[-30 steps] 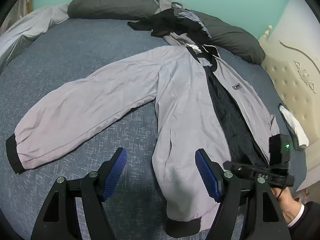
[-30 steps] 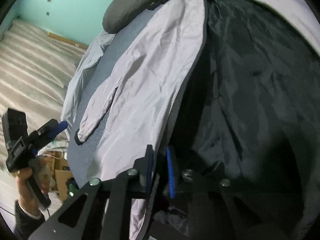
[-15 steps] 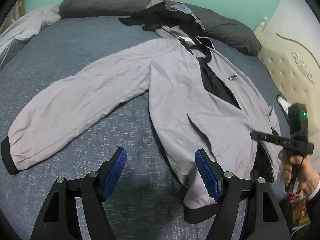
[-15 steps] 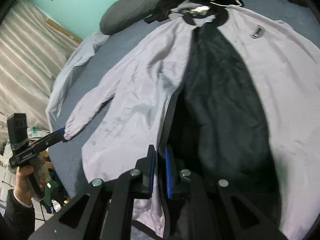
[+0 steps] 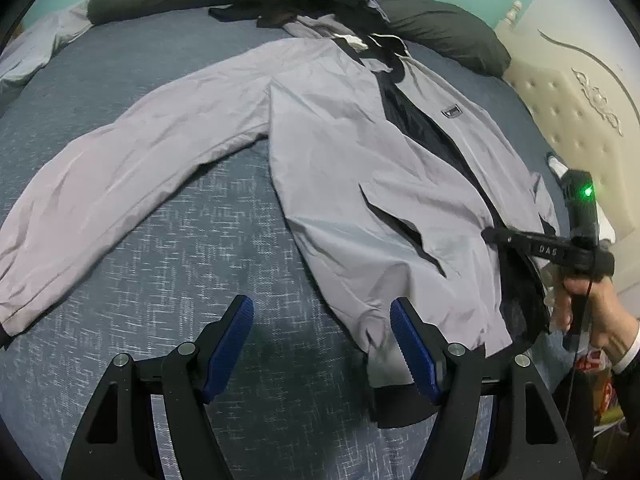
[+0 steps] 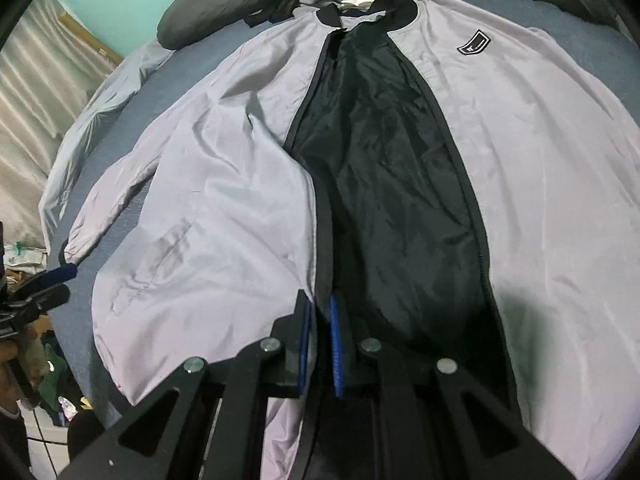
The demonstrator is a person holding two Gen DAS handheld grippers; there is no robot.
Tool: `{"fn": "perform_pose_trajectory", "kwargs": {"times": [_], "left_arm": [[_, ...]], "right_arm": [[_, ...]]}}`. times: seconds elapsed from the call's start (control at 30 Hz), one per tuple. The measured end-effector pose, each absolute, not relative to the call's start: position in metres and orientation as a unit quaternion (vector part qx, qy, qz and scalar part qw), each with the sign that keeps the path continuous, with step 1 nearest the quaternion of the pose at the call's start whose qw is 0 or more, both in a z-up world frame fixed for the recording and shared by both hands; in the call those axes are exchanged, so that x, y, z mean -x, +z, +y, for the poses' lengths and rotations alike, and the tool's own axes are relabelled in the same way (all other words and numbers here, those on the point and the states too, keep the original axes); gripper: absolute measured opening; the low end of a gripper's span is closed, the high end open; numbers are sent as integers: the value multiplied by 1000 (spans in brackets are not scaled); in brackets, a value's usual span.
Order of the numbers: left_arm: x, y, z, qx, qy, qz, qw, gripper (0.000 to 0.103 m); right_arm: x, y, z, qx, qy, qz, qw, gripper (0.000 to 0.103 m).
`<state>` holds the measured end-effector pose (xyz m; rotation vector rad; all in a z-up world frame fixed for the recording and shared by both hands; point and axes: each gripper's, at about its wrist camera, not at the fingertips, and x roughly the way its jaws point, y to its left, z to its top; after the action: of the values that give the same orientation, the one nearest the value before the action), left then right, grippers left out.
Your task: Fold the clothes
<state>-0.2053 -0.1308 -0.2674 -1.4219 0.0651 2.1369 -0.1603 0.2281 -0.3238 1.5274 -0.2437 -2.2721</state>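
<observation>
Grey jacket (image 5: pixel 360 184) spread on blue bed (image 5: pixel 200 248), right gripper (image 6: pixel 318 340) pinching its front zipper edge (image 6: pixel 324 240) at 6 o'clock, left gripper (image 5: pixel 322 344) gaping wide, holding nothing.

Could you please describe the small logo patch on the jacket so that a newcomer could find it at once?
On the blue bed lies a grey jacket, open down the front with its black lining showing. The patch sits high on the chest panel beside that lining, below the collar. It is the only dark badge with a white outline on the plain grey cloth.
</observation>
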Motion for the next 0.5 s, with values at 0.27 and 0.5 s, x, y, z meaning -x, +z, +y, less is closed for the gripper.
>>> {"fn": "perform_pose_trajectory", "kwargs": {"times": [0.27, 0.5], "left_arm": [[192, -284, -116, 552, 773, 22, 311, 74], [176, -296, -111, 568, 753, 23, 331, 73]], "right_arm": [[158, -301, 241, -534, -815, -101, 202, 21], [151, -278, 262, -526, -819, -111, 199, 22]]}}
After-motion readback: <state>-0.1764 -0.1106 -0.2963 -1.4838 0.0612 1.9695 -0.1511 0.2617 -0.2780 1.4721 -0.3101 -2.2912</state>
